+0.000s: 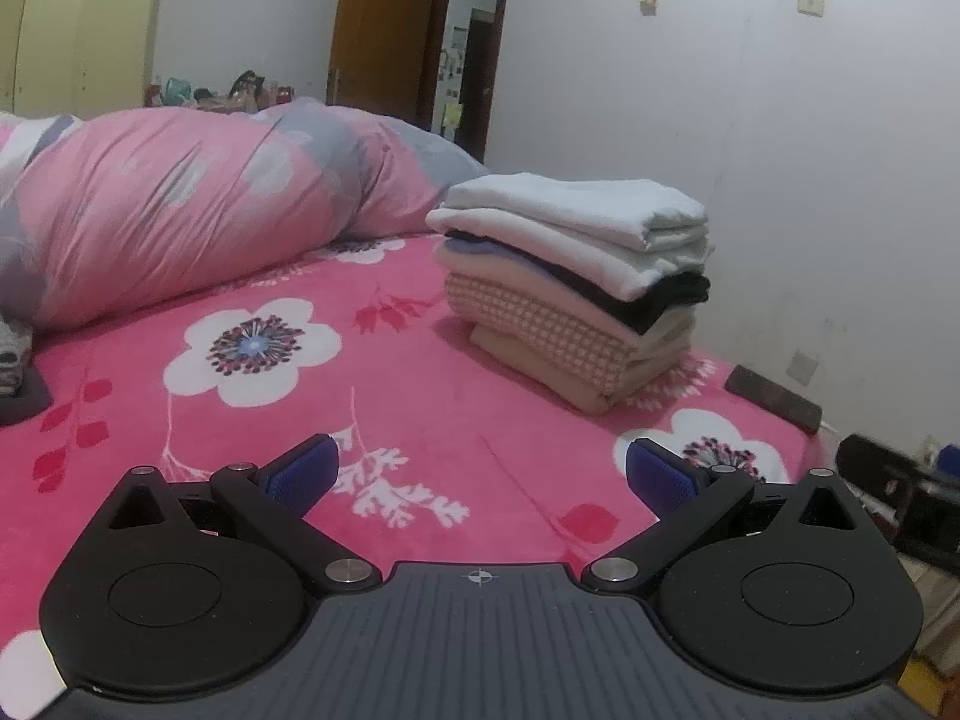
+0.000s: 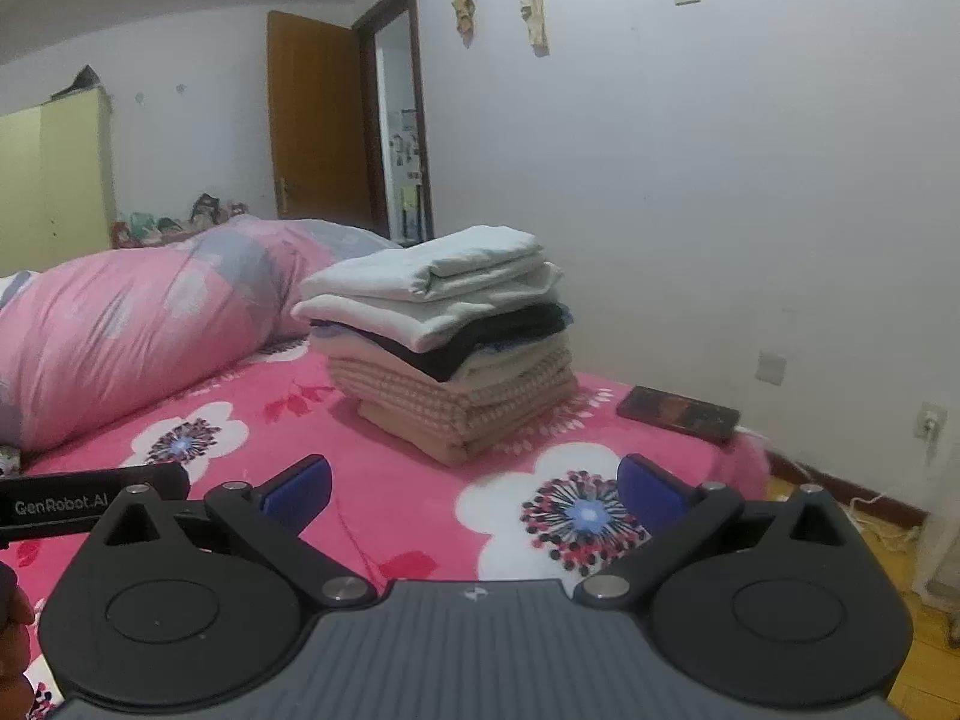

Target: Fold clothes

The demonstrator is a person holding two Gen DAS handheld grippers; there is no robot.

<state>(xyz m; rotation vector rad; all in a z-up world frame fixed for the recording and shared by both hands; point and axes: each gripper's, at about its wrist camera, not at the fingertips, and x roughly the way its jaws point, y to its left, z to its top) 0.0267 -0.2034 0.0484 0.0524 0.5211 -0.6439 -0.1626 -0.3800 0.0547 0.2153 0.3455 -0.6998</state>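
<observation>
A stack of several folded clothes [image 1: 576, 276] [image 2: 444, 330] sits on the pink floral bed sheet [image 1: 372, 396] [image 2: 384, 480] near the wall side; a pale grey-white piece lies on top, with black, cream and beige checked layers below. My left gripper [image 1: 480, 474] is open, low over the sheet, well short of the stack, with nothing between its blue pads [image 1: 303, 474]. In the right wrist view my right gripper [image 2: 474, 489] is also open and holds nothing, in front of the stack. The left gripper's body [image 2: 90, 504] shows at the left edge there.
A rolled pink and grey duvet [image 1: 180, 216] [image 2: 138, 324] lies along the far left of the bed. A dark phone [image 1: 774, 399] [image 2: 678, 413] rests at the bed's right edge by the wall. A dark item [image 1: 18, 396] is at the left edge. A hand [image 2: 12, 630] shows.
</observation>
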